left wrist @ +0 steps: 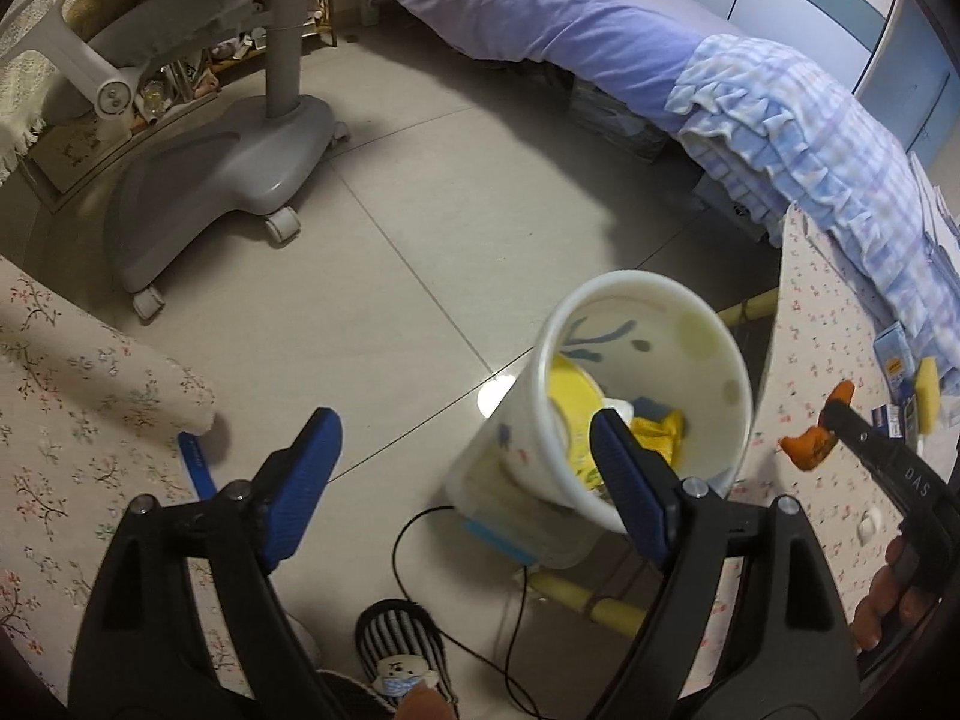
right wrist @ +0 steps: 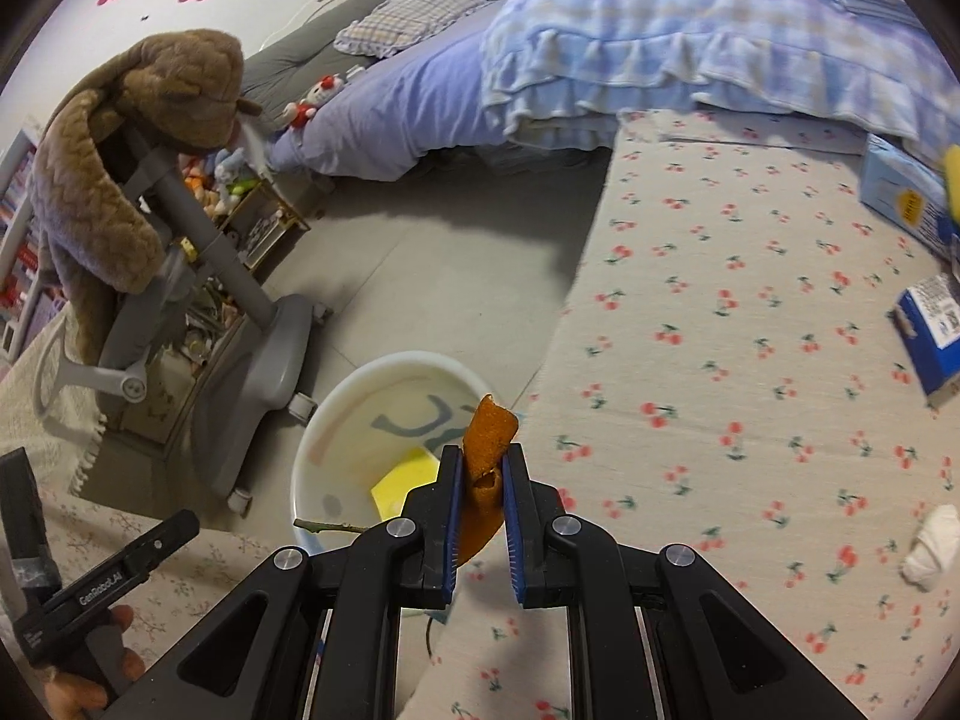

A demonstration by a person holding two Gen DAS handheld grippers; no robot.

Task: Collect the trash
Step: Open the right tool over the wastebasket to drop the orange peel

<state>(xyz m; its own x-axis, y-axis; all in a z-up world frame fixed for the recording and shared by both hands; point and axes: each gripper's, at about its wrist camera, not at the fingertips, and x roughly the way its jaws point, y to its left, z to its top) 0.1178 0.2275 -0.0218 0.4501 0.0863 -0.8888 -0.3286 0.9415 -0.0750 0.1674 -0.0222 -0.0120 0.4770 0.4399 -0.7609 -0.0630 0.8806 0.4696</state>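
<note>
A bedroom with a grey tiled floor holds a bed along the far side and, in the foreground, a table covered in a cherry-print cloth. A white bin stands on the floor just beside the table's left edge, already holding a yellow sponge-like piece and some wrappers.

The right gripper is clamped narrow on a strip of orange peel, which sticks up above the blue pads and hangs over the table's left edge, close to the bin's rim. The left gripper stands wide with nothing between its jaws, hovering over the floor beside the bin, one finger overlapping the bin's mouth in its own view.

The step in hand looks like dropping the peel. To do it well, the peel should be carried fully past the rim and over the open mouth before the jaws part, since a curled strip may cling to one pad; a low release keeps it from bouncing out.

Room is fair: bare tile on the bin's far side, a wheeled chair base well apart. Tighter points are the table's edge, the left gripper near the rim, and a black cable on the floor below. More trash waits on the table: a crumpled white tissue near its right edge, and what seem to be small cartons, blurred
</note>
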